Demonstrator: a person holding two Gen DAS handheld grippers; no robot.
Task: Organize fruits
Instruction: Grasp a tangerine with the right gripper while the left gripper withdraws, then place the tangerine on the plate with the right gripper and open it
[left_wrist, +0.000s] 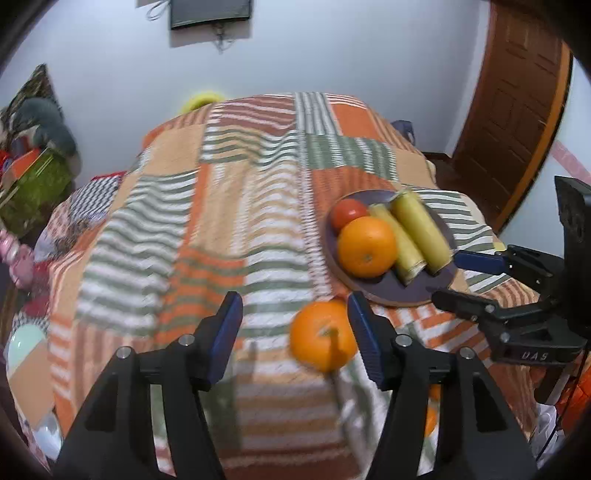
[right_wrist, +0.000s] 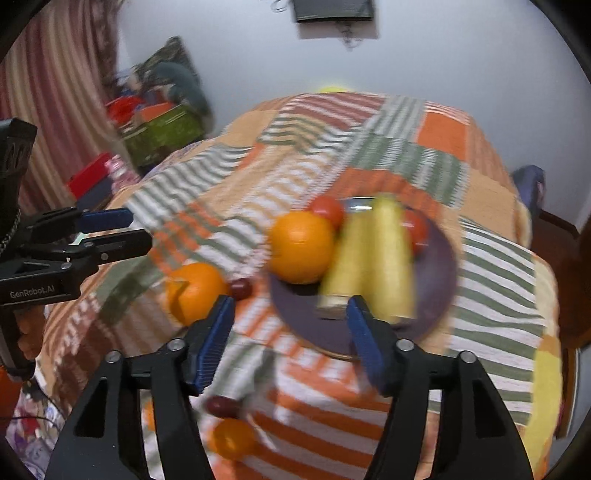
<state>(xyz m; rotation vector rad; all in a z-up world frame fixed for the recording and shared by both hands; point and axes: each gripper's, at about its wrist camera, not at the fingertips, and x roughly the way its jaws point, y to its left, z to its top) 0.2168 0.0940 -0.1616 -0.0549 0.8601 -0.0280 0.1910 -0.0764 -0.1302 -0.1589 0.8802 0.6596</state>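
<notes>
From my right wrist view the plate (right_wrist: 439, 280) and its two yellow cobs (right_wrist: 373, 258) smear with motion blur, and my right gripper's (right_wrist: 291, 314) fingers cover the plate's near rim and the cob ends. A second tomato (right_wrist: 415, 230) shows only partly behind the cobs, and in the left wrist view the cobs hide it entirely. Near the bed's front edge, a small dark-red fruit (right_wrist: 221, 406) and a small orange one (right_wrist: 232, 439) are too blurred for me to name.
</notes>
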